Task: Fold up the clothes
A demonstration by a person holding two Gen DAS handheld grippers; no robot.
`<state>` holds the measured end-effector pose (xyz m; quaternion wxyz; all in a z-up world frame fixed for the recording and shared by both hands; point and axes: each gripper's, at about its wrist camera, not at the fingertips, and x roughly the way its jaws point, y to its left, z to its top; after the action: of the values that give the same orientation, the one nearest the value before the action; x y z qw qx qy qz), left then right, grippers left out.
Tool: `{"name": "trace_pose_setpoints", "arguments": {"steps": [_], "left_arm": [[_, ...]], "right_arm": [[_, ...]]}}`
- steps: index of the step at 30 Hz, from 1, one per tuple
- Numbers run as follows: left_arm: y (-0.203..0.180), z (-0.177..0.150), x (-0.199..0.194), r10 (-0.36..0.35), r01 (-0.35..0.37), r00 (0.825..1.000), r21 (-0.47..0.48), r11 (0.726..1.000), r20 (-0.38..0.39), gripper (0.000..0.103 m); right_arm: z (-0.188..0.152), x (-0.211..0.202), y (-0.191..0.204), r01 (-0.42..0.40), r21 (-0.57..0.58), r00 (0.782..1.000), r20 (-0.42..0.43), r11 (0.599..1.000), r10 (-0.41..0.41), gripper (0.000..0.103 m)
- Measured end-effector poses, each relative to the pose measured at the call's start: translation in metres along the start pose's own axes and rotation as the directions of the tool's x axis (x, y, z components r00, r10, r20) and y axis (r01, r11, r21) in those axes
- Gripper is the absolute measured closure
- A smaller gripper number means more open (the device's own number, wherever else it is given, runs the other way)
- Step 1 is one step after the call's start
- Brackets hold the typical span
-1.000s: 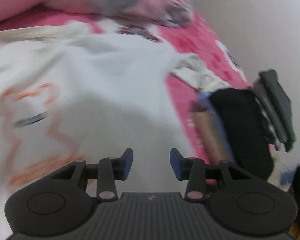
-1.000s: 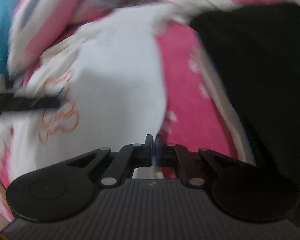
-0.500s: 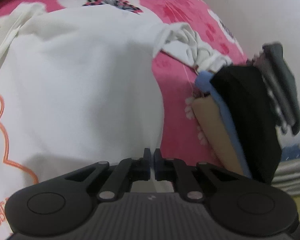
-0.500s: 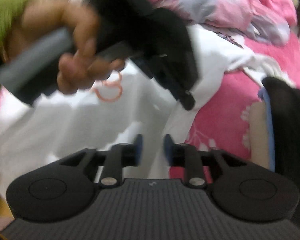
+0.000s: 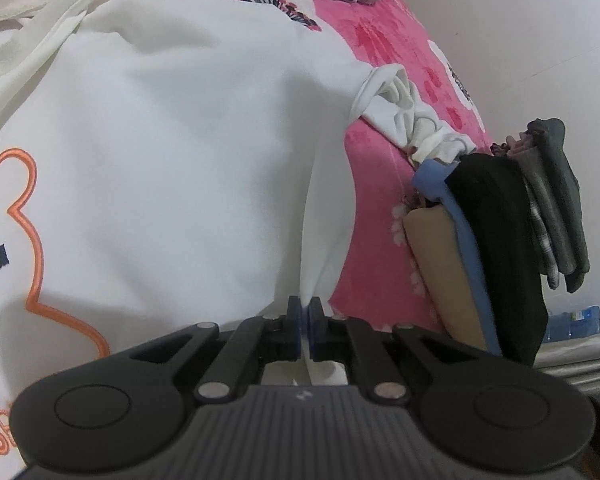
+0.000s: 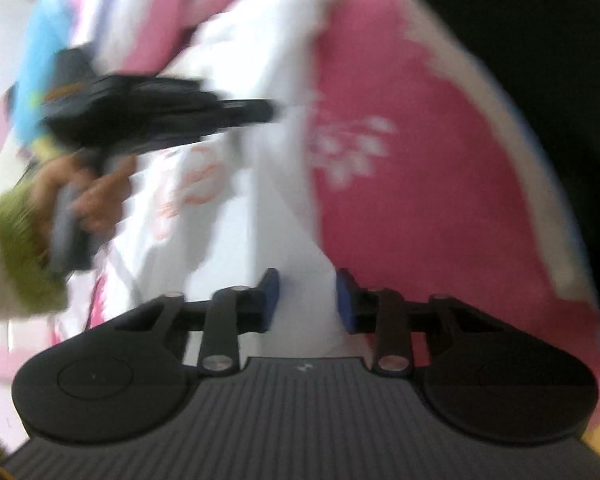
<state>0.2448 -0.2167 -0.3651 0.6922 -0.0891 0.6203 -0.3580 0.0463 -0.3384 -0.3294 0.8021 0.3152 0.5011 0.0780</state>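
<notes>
Since a second ago the left tool (image 5: 304, 326) has clamped onto the side edge of the white cotton sweatshirt with an orange outline print (image 5: 172, 152) spread on the pink floral bed (image 5: 372, 216), while the right tool (image 6: 308, 300) has spread open over the hem. Right should pinch before both lift together, keeping the edge taut.
</notes>
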Motion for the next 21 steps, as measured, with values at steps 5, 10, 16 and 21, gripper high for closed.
{"name": "trace_pose_setpoints", "arguments": {"steps": [5,10,16,21], "left_arm": [[0.002,0.001,0.007,0.006,-0.006,1.0,-0.011,1.0,-0.014,0.098],[0.001,0.001,0.007,0.019,-0.02,0.999,-0.027,0.999,-0.033,0.09],[-0.011,-0.016,-0.011,0.019,-0.022,0.996,-0.03,0.999,-0.09,0.048],[-0.027,-0.044,-0.01,0.021,-0.016,0.985,0.029,0.999,-0.172,0.048]], "right_arm": [[-0.01,-0.002,0.051,-0.034,-0.221,0.999,-0.026,0.975,0.029,0.074],[-0.016,-0.001,0.054,-0.015,-0.167,0.999,-0.044,0.986,0.008,0.074],[-0.03,-0.01,0.053,0.035,-0.115,0.999,-0.028,0.993,-0.039,0.072],[-0.044,-0.015,0.056,0.039,-0.087,0.999,-0.017,0.995,-0.041,0.068]]}}
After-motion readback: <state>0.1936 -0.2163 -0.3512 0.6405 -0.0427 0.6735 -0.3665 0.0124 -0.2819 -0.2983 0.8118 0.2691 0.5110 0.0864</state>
